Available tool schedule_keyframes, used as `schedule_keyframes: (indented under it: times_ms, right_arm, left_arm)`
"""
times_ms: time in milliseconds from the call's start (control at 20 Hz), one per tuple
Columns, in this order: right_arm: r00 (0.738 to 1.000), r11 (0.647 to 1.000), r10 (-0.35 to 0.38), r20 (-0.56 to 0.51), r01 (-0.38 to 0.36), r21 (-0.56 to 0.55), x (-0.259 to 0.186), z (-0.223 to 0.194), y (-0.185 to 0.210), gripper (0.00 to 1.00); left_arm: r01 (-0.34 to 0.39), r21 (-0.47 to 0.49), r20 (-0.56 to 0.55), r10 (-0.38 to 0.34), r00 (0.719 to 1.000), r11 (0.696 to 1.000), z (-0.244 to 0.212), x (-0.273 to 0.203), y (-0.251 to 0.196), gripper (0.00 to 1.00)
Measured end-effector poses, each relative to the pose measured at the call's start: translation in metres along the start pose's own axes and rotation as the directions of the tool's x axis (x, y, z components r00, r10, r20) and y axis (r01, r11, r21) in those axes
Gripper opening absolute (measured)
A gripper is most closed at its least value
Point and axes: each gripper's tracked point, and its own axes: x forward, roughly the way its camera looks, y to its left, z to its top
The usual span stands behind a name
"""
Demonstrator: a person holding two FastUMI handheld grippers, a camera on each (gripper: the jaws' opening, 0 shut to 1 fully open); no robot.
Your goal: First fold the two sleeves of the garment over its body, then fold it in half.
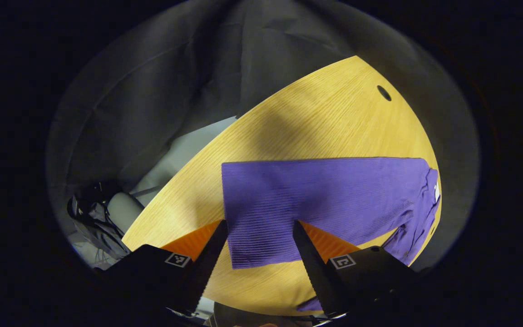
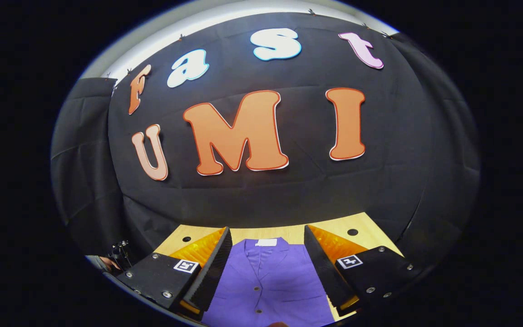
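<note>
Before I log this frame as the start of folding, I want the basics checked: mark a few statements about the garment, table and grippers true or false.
1. The purple garment lies on a wooden table. True.
2. The left gripper is clamped on a sleeve. False: its jaws stand apart above the cloth, holding nothing.
3. The right gripper is open. True.
4. The garment has no buttons. False: buttons run down its front.
5. The table has a round hole. True.
</note>
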Motion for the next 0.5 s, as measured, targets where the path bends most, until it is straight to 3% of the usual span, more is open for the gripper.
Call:
schedule_keyframes:
  times_ms: [200, 350, 400, 450, 500]
  right_arm:
    - [1.000, 0.998, -0.009, 0.012, 0.010, -0.065, -0.015, 0.004, -0.014, 0.95]
    - [1.000, 0.996, -0.013, 0.016, 0.014, -0.088, -0.021, 0.001, -0.022, 0.94]
    - [1.000, 0.995, -0.013, 0.018, 0.015, -0.100, -0.023, 0.000, -0.025, 0.94]
    - [1.000, 0.994, -0.015, 0.019, 0.017, -0.105, -0.023, 0.000, -0.026, 0.94]
    - [1.000, 0.995, -0.008, 0.018, 0.010, -0.104, -0.024, -0.002, -0.027, 0.95]
  left_arm:
    - [-0.106, 0.030, -0.047, 0.107, 0.993, 0.994, -0.001, 0.007, 0.007, 0.86]
    - [-0.103, 0.059, -0.043, 0.105, 0.994, 0.993, 0.002, 0.005, -0.002, 0.79]
    - [-0.096, 0.062, -0.045, 0.099, 0.994, 0.993, 0.004, 0.006, -0.005, 0.69]
    - [-0.080, 0.068, -0.031, 0.083, 0.996, 0.994, 0.007, 0.005, -0.008, 0.67]
    - [-0.070, 0.064, -0.028, 0.072, 0.997, 0.995, 0.006, 0.009, -0.012, 0.49]
